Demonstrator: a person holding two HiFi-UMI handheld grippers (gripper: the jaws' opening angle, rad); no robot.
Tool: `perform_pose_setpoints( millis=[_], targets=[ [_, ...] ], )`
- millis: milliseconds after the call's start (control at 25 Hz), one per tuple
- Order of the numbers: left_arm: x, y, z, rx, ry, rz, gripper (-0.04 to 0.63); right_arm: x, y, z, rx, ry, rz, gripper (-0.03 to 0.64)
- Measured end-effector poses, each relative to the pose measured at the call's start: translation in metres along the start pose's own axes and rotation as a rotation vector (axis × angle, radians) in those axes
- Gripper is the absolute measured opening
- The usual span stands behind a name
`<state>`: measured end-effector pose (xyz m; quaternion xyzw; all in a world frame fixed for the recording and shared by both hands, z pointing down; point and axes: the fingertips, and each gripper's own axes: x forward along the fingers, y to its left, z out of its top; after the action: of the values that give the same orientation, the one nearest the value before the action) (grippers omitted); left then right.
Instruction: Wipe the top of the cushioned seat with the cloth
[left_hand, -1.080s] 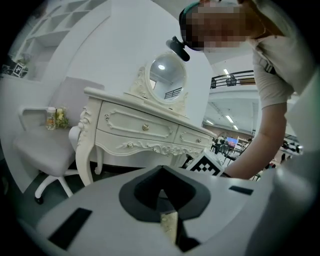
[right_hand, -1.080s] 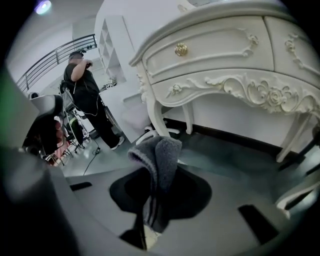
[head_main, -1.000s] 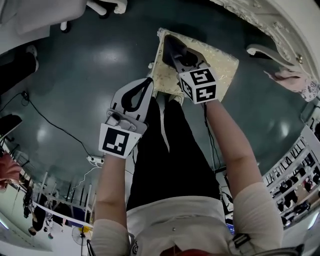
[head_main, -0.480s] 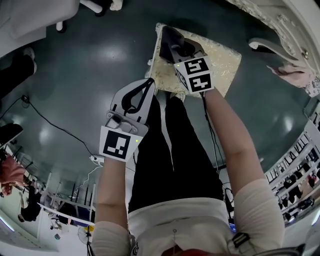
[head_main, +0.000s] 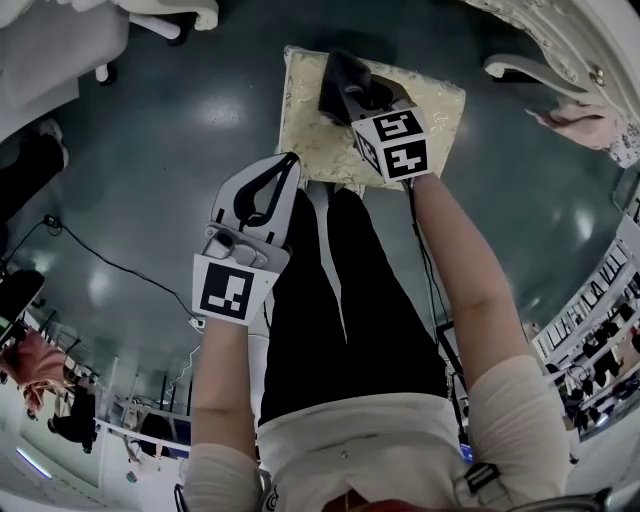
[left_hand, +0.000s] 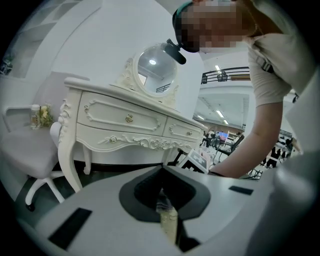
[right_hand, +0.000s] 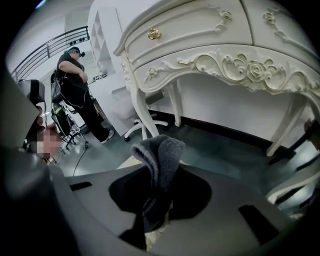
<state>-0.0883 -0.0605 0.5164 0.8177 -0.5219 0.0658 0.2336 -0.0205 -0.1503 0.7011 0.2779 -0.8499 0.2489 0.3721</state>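
The cushioned seat is a cream and gold patterned square on the dark floor, straight ahead of my legs. My right gripper rests over its far middle, shut on a dark grey cloth that lies bunched on the cushion. In the right gripper view the cloth sticks up between the jaws of the right gripper. My left gripper hovers beside the seat's near left corner, its jaws shut with nothing in them. The left gripper points toward the dressing table.
A white carved dressing table stands to the far right, with its drawers and a round mirror. A white office chair is at the far left. A cable trails over the floor. Another person stands farther off.
My right gripper has slid the cloth a little to the right across the seat's far part. The left gripper has stayed beside the seat's near corner.
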Motion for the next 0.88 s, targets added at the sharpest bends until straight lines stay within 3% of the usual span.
perform_pose_setpoints(
  millis=[880],
  targets=[
    [0.069, -0.068, -0.017, 0.053, 0.070, -0.134, 0.014, -0.075, -0.111, -0.066, 0.192, 0.018, -0.126, 0.083]
  ],
)
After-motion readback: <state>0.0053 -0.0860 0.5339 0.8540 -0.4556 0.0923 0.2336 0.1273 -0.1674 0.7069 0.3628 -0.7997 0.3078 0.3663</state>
